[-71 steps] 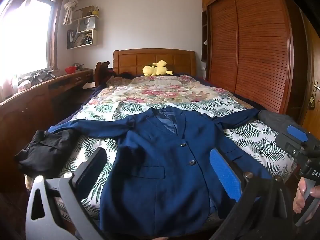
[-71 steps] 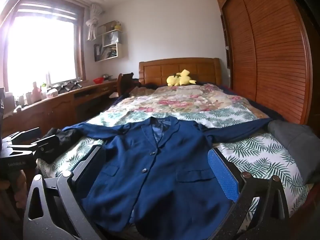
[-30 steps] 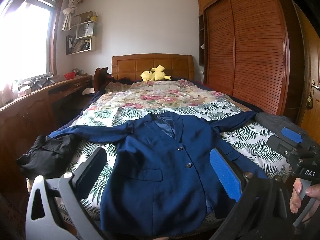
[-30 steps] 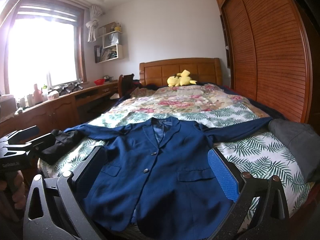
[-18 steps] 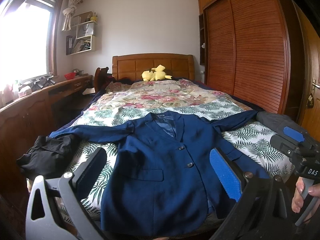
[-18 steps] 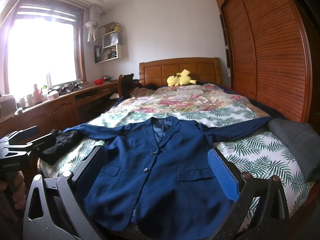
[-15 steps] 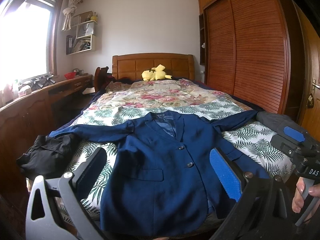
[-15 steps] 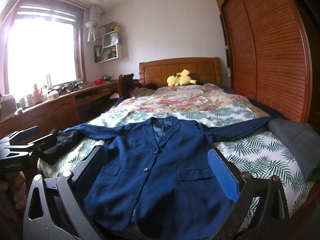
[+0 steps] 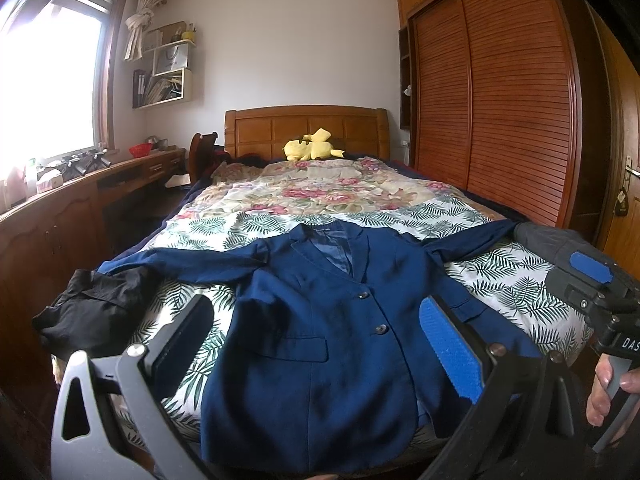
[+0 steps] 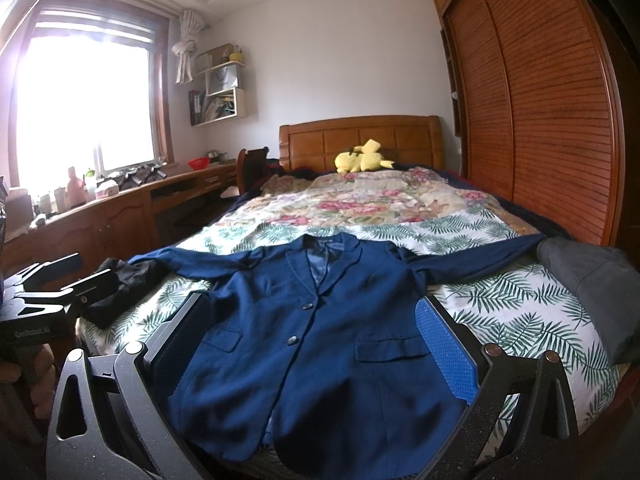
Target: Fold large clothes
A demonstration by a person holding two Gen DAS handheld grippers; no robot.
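Navy blazer [image 9: 320, 332] laid flat on bed [image 9: 520, 292]; folding not yet begun.
Left gripper [image 9: 316, 344] and right gripper [image 10: 316, 336] are held agape, empty; a sleeve is to be grasped next.

White letters reading "DAS" run to the picture's edge, where any rest is cut off, on the black body of the right gripper [image 9: 591, 276] at the right edge of the left wrist view. Small pale lettering that appears to read "GenRobot.AI" stands on the dark body of the left gripper [image 10: 70, 278] at the left edge of the right wrist view, too small to read with certainty. Nothing else in either view carries legible text.
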